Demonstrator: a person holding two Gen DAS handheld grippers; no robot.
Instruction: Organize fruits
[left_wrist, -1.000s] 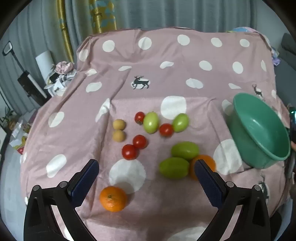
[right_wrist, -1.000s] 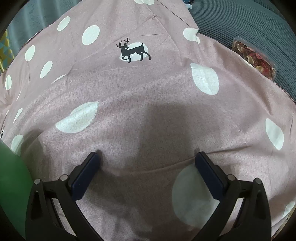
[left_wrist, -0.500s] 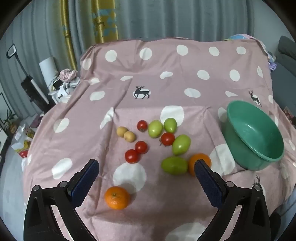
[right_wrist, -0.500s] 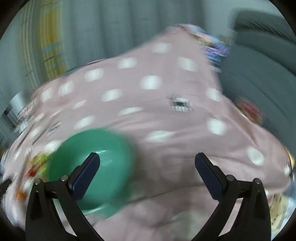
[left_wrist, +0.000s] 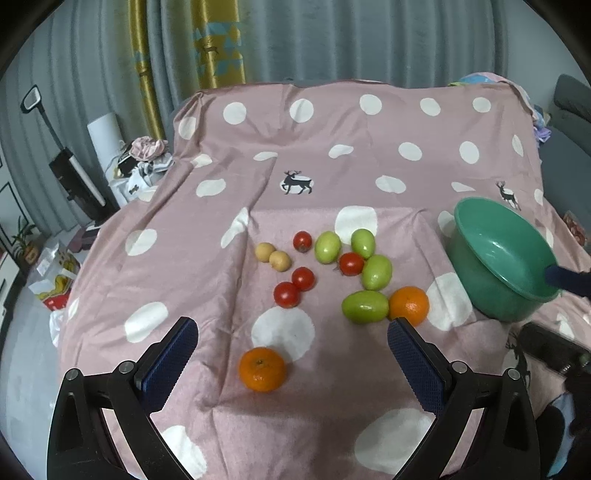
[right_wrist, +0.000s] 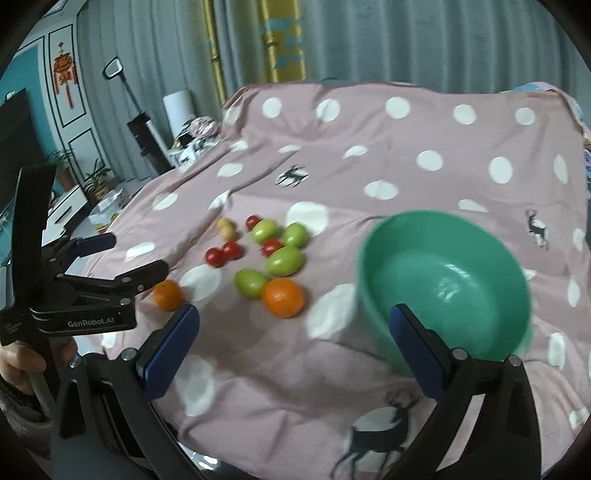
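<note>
Fruit lies on a pink dotted cloth (left_wrist: 332, 147): two oranges (left_wrist: 262, 369) (left_wrist: 409, 305), several green fruits (left_wrist: 365, 306), several red tomatoes (left_wrist: 286, 294) and two small tan fruits (left_wrist: 273, 256). An empty green bowl (left_wrist: 498, 258) stands at the right; it also shows in the right wrist view (right_wrist: 443, 280). My left gripper (left_wrist: 291, 362) is open and empty, above the near orange. My right gripper (right_wrist: 293, 343) is open and empty, near the bowl's front. The left gripper also shows in the right wrist view (right_wrist: 127, 256).
The cloth drops off at its front and left edges. A floor lamp, a white roll and a pile of clothes (left_wrist: 147, 151) stand left of the table. Grey and gold curtains (left_wrist: 332, 40) hang behind. A grey sofa (left_wrist: 569, 122) is at the right.
The right gripper has swung from facing the bare cloth to facing the bowl and fruit. The left gripper has pulled back and up, so the fruit looks smaller.
</note>
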